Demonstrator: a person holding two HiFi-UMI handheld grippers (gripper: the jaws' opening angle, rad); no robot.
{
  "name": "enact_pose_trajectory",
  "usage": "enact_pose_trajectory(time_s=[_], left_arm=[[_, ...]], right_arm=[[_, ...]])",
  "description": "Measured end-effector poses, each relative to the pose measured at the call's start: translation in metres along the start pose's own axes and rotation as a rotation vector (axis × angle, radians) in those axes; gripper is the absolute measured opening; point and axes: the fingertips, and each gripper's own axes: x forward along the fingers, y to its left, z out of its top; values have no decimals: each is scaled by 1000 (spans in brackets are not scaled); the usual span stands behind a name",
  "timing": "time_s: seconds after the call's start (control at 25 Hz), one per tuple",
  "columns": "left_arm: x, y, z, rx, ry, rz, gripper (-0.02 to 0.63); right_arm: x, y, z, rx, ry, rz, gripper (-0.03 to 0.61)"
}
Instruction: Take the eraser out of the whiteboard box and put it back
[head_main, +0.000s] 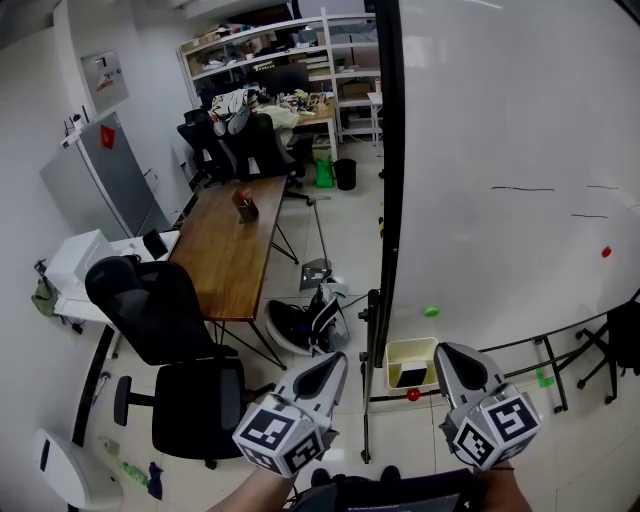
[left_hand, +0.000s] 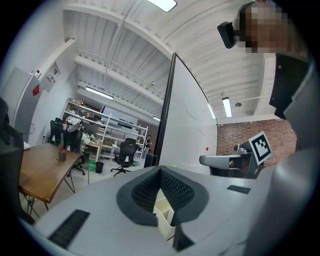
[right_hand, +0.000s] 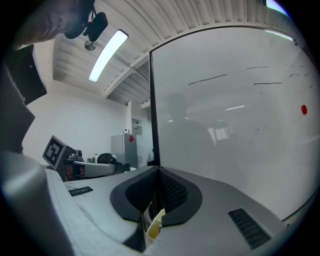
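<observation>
We look from the head camera steeply down, from above and behind the left gripper and the right gripper, both close at the bottom edge; the whiteboard fills the right, the wooden table lies farther off at left. From the left gripper's camera we face level along its jaws, past the whiteboard's dark edge into the room, the right gripper at our right. From the right gripper's camera we face level along its jaws, very near the whiteboard's face, the left gripper at our left. All three views share the whiteboard; the head and left gripper views share the table and shelves
</observation>
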Motion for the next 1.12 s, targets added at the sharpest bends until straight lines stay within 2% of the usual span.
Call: enact_pose_trajectory(time_s=[0.12,0.24,0.32,0.4,0.6,0.8,0.96,1.12], left_arm=[[-5,-11,15,-8,-30,43,23],[-8,-26,23,39,-47,87,23],[-9,-28,16,55,-41,141,23],[-14,-27,3,35,-25,192,23],[-47,-37,-9,19,-17,202,24],[-126,-33,-16,5,-55,205,23],[-228,-16,-16,-30,-63,219,23],[-317,-6,-14,-17,-64,193,23]], right_arm=[[-7,-3,1,-8,9,54,25],[-18,-9,6,0,11,102,25],[-21,-13,10,13,-2,133,25],[-19,-16,11,25,-19,168,25],[-30,3,7,49,-30,192,23],[-58,67,3,41,-46,155,23],[-87,152,-1,54,-61,100,23],[-117,234,-9,33,-53,68,23]])
